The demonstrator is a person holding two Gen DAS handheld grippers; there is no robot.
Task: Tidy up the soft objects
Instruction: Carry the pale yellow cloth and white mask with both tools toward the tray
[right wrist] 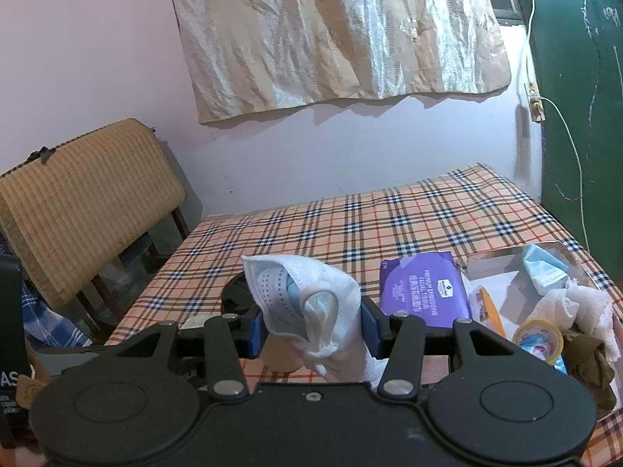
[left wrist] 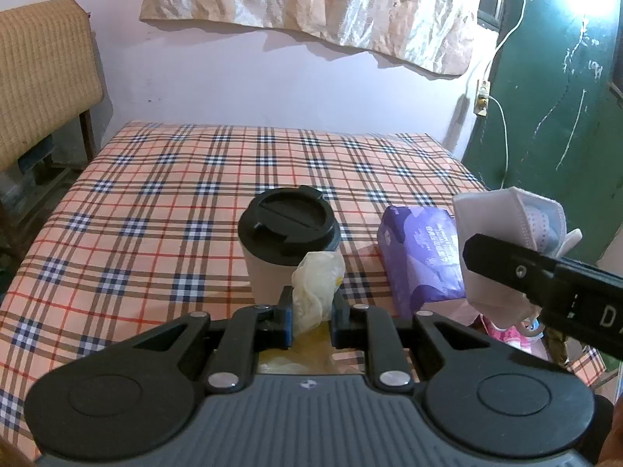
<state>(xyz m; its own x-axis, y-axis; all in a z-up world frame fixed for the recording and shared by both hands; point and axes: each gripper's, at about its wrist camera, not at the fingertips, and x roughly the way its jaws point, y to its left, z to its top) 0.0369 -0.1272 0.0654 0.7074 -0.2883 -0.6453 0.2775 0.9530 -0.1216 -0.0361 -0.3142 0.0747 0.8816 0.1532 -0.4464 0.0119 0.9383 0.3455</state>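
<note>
Closest in, the left claw (left wrist: 311,313) is clenched on a crumpled pale yellowish glove (left wrist: 313,288), which bunches up between its blue-padded jaws and stands above them. Just past it, on the plaid-covered surface (left wrist: 155,202), sits a white cup with a black lid (left wrist: 288,229), and to its right, close by but with a strip of cloth showing between them, lies a purple tissue pack (left wrist: 420,257). The right claw (right wrist: 311,330) is grasping a folded white face mask (right wrist: 311,299), a bit of blue showing inside its folds; the mask sticks up and leans left, well above the cloth. From the left view that mask hangs over the near right corner, just above the purple pack. At the right edge of the surface there is a crowded patch: a clear-walled tray (right wrist: 498,268) holding a light blue mask (right wrist: 543,272), some crumpled white tissue (right wrist: 584,307) and a small round lidded tub (right wrist: 539,340). The whole left and far half of the plaid cloth lies free, running back to the pale wall (left wrist: 272,78), where a crinkled sheet (left wrist: 331,4) hangs. A woven chair back (left wrist: 43,74) stands off the left edge, and a dark green door (left wrist: 553,97) with a white cable (left wrist: 502,124) closes the right side.
</note>
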